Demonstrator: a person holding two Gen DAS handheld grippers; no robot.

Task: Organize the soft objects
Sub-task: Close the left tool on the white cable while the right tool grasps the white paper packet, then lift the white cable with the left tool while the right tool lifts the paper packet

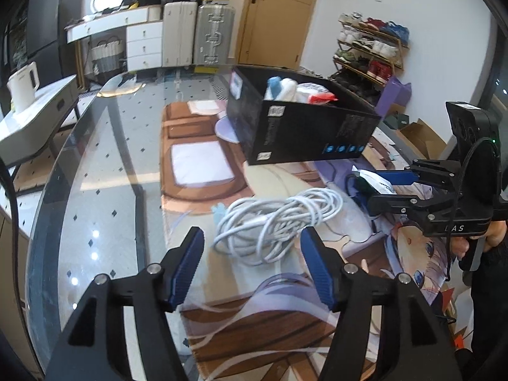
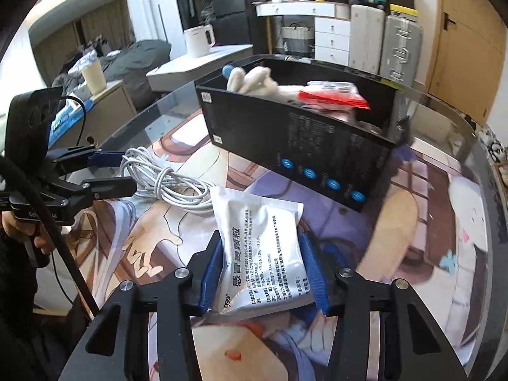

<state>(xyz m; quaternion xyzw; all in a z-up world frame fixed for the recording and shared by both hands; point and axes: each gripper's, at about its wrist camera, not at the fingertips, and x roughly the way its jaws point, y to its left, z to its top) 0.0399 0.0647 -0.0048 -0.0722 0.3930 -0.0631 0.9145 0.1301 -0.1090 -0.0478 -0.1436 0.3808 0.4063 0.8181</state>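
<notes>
1. My right gripper (image 2: 262, 273) holds the white medicine sachet (image 2: 260, 247) between its blue pads, just above the table (image 2: 451, 209) and near the black box (image 2: 301, 146).
2. My left gripper (image 1: 252, 266) is wide apart and grips nothing; the coiled white cable (image 1: 276, 222) lies on the table just ahead of its fingertips.
3. Risk: the sachet is slick and limp. I judge it could slide out of the pads or catch on the box's near wall while being lifted over.
4. Risk: a loose cable loop may trail out if I pinch only part of the coil.
5. Box contents: white cloth items (image 2: 254, 79), one with a blue end, and a red-and-white packet (image 2: 330, 95). Deeper contents are hidden.
</notes>
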